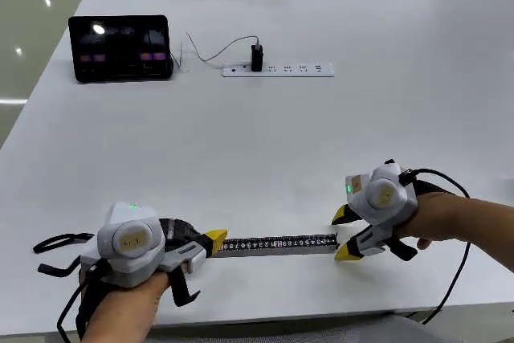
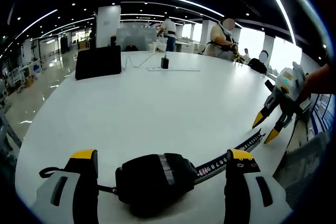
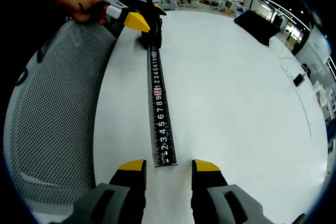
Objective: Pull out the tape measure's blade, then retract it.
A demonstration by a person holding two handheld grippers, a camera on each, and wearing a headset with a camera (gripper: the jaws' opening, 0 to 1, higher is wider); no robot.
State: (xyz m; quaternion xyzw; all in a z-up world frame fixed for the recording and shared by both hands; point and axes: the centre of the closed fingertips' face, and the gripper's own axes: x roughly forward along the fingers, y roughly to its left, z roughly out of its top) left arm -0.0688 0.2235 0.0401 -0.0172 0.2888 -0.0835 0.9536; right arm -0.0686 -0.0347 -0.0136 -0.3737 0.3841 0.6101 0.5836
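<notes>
The black tape measure case point(image 2: 152, 183) sits between the spread jaws of the left gripper point(image 2: 163, 155), touching neither. From the case its blade point(image 3: 159, 108) lies flat on the table point(image 1: 265, 142), ending between the parted jaws of the right gripper point(image 3: 168, 165).

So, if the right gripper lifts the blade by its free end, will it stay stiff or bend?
The blade lies straight and flat on the table, so over this short length it probably stays stiff. It looks thin, so it may buckle if lifted high. Its end lies loose before the open right gripper, so a push may slide it.
</notes>
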